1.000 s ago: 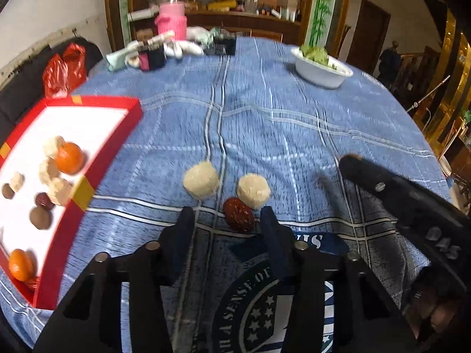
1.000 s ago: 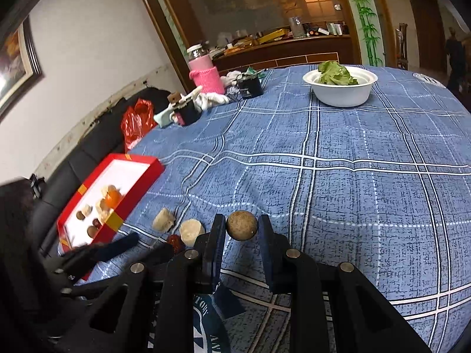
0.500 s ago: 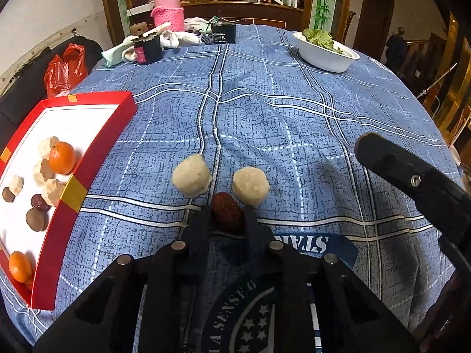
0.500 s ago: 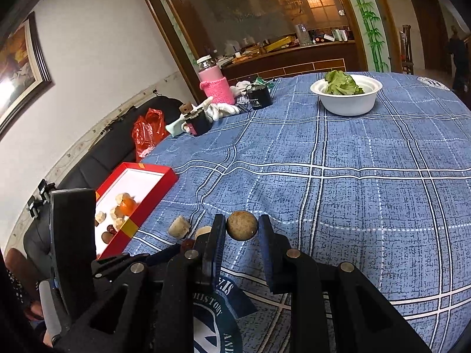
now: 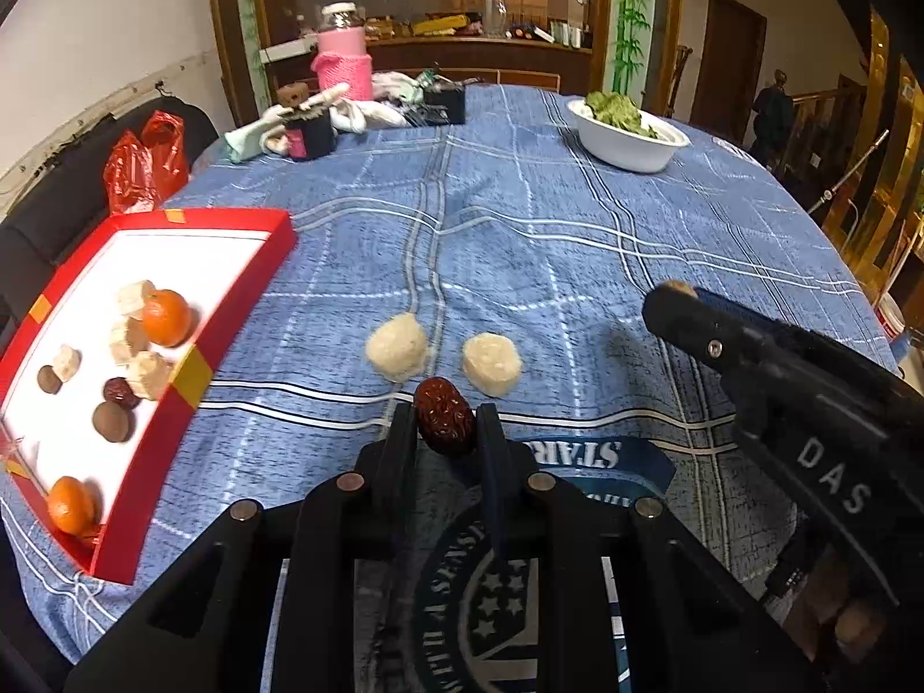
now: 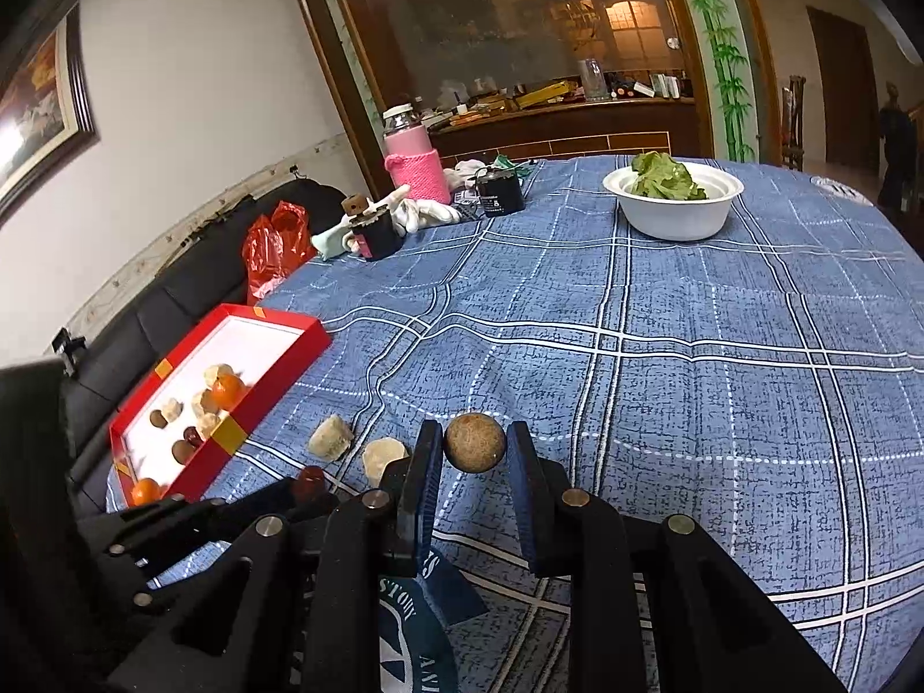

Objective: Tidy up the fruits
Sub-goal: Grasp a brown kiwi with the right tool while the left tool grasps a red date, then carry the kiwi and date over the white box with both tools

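The left gripper (image 5: 446,424) is clamped on a dark red date (image 5: 444,416), its two fingers pressed against the fruit's sides, with the date just above the blue checked tablecloth (image 5: 520,242) near the table's front edge. The right gripper (image 6: 474,450) is likewise closed on a round brown fruit (image 6: 474,442) (a longan, by its look), held clear of the cloth between its fingertips. Just beyond the date lie two pale, lumpy pieces (image 5: 397,345) (image 5: 492,362) side by side on the cloth, not touching each other. A red tray (image 5: 242,312) with a white floor sits at the table's left edge, part of it hanging over the side; inside it are two small oranges (image 5: 166,316) (image 5: 70,504), several pale chunks (image 5: 136,341), another red date (image 5: 120,391) and two brown round fruits (image 5: 111,420). At the far right of the table stands a white bowl (image 6: 673,213) of green leaves. At the far left corner are a pink-sleeved jar (image 6: 414,159), white gloves (image 6: 424,212) and a small dark cup (image 6: 378,234).
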A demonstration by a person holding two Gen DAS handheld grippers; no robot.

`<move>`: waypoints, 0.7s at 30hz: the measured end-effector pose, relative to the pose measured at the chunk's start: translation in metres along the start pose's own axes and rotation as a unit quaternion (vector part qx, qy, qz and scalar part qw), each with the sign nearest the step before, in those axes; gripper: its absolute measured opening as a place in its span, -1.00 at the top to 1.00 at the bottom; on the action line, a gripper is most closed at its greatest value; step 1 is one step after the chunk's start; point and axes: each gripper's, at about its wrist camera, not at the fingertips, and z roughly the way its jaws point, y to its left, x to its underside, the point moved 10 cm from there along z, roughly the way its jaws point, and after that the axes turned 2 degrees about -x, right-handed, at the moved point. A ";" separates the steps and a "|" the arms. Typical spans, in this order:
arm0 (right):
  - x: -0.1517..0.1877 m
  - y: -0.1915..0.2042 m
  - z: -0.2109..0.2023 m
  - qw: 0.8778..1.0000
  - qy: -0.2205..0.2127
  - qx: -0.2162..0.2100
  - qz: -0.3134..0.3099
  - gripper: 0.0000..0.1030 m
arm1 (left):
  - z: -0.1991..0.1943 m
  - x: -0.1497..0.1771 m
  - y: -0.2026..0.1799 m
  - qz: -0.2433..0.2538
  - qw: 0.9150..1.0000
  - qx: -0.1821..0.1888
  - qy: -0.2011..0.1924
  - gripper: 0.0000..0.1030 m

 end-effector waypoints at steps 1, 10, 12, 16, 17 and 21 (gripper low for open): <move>0.001 0.001 0.001 1.000 0.001 0.004 -0.005 0.54 | -0.002 -0.001 0.003 -0.001 1.000 -0.003 -0.006 0.65; 0.007 0.006 0.006 1.000 0.009 0.015 -0.025 0.54 | 0.005 -0.005 0.022 -0.016 0.999 -0.022 -0.020 0.65; 0.007 0.006 0.007 0.999 0.010 0.015 -0.026 0.54 | 0.006 -0.004 0.022 -0.019 0.999 -0.019 -0.018 0.65; 0.007 0.007 0.008 0.999 0.010 0.020 -0.031 0.54 | 0.007 -0.004 0.022 -0.020 0.999 -0.019 -0.017 0.65; 0.007 0.007 0.008 0.999 0.010 0.021 -0.032 0.54 | 0.007 -0.004 0.021 -0.021 0.999 -0.019 -0.017 0.65; 0.008 0.007 0.008 0.999 0.010 0.021 -0.034 0.54 | 0.002 -0.005 0.023 -0.024 0.999 -0.023 -0.026 0.65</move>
